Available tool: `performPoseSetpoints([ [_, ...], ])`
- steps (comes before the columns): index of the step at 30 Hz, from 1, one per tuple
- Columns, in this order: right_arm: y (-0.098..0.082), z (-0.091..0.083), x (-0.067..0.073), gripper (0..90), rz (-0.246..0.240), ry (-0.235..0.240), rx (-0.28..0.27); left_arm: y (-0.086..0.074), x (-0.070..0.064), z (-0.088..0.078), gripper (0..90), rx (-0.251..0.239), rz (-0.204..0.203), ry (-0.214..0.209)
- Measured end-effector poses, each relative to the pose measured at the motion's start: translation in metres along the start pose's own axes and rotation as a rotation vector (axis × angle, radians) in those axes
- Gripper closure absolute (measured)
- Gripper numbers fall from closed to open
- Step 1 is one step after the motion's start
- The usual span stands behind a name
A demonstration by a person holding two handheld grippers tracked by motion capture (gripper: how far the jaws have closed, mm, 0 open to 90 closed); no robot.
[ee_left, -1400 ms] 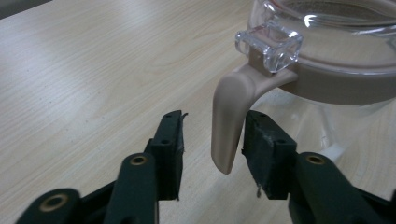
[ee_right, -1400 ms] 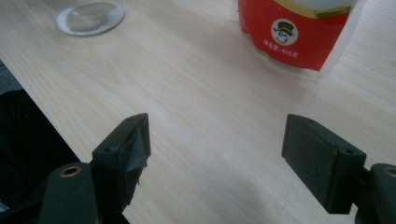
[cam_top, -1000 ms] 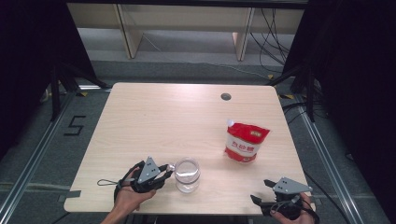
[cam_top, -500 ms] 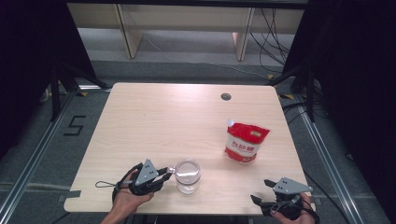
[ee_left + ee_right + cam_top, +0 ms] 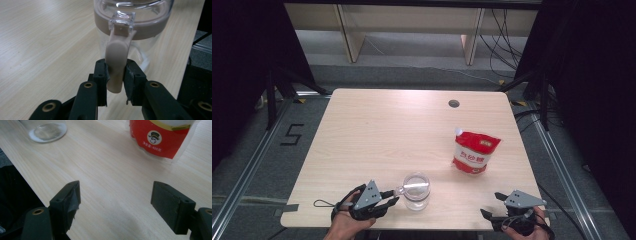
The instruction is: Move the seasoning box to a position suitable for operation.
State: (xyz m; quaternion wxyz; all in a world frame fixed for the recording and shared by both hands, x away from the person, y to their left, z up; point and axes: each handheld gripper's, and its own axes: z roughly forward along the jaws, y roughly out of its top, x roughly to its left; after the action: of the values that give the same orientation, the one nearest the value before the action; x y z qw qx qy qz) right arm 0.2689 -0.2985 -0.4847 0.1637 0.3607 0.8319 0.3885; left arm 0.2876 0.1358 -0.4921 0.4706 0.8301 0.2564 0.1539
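A clear glass jar (image 5: 416, 191) with a tan lid (image 5: 132, 23) stands near the table's front edge, left of centre. My left gripper (image 5: 393, 196) reaches it from the left. Its jaws are shut on the lid's tan clasp (image 5: 116, 50), and both pads (image 5: 103, 72) press its sides at my left gripper (image 5: 115, 67). A red pouch (image 5: 475, 153) with a white cap stands right of centre. At the front right corner, my right gripper (image 5: 491, 205) rests open. Only bare tabletop lies between the jaws of my right gripper (image 5: 116, 195), with the pouch (image 5: 162, 140) and the jar's base (image 5: 47, 131) beyond.
The light wooden table (image 5: 402, 130) has a small cable hole (image 5: 454, 104) near its far edge. Dark floor and metal frame rails surround the table. Shelving stands behind it.
My left hand has shifted slightly toward the near edge while staying on the jar's clasp. The jar, the pouch and the right gripper have kept their places.
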Motion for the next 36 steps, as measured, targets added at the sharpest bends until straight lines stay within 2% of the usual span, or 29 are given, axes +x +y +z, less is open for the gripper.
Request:
performPoseSetpoints([
  [3,0.0,0.0,0.0,24.7,-0.004,0.004,-0.001,0.0,-0.003,0.0,72.5,0.005,0.002,-0.021],
  [4,0.0,0.0,0.001,24.7,0.006,0.004,0.001,0.0,-0.004,0.001,72.5,-0.006,-0.004,-0.022],
  [7,0.0,0.0,0.001,24.7,-0.001,-0.006,-0.002,0.001,-0.004,0.002,72.5,0.012,0.011,-0.01],
  [8,0.0,0.0,0.001,24.7,-0.004,-0.003,-0.005,0.003,-0.006,0.004,72.5,-0.002,-0.003,-0.01],
  [11,0.001,0.001,0.001,24.8,-0.006,0.004,-0.003,0.004,-0.008,0.007,72.6,0.0,-0.015,-0.014],
  [12,0.001,0.0,0.001,24.8,-0.01,-0.003,-0.005,0.005,-0.009,0.008,72.6,0.0,-0.012,-0.002],
  [16,0.001,0.0,0.001,24.9,-0.014,-0.012,-0.008,0.007,-0.01,0.013,72.7,-0.006,-0.025,-0.007],
  [18,0.001,0.0,0.001,24.8,-0.006,0.003,-0.006,0.009,-0.009,0.015,72.8,-0.001,-0.024,-0.002],
  [19,0.001,0.0,0.0,24.9,-0.023,-0.003,-0.01,0.01,-0.01,0.016,72.8,-0.001,-0.026,-0.01],
  [23,0.001,0.0,0.001,24.9,-0.012,0.001,-0.014,0.013,-0.013,0.02,72.7,0.005,-0.011,-0.002],
  [32,0.001,-0.001,0.003,24.9,0.019,0.013,-0.011,0.017,-0.015,0.027,72.7,0.008,-0.015,-0.028],
  [33,0.001,-0.001,0.003,24.9,0.018,0.008,-0.01,0.017,-0.015,0.028,72.7,0.002,-0.008,-0.011],
  [36,0.001,-0.001,0.001,25.0,0.002,0.01,-0.016,0.017,-0.015,0.028,72.6,0.003,-0.019,-0.019],
])
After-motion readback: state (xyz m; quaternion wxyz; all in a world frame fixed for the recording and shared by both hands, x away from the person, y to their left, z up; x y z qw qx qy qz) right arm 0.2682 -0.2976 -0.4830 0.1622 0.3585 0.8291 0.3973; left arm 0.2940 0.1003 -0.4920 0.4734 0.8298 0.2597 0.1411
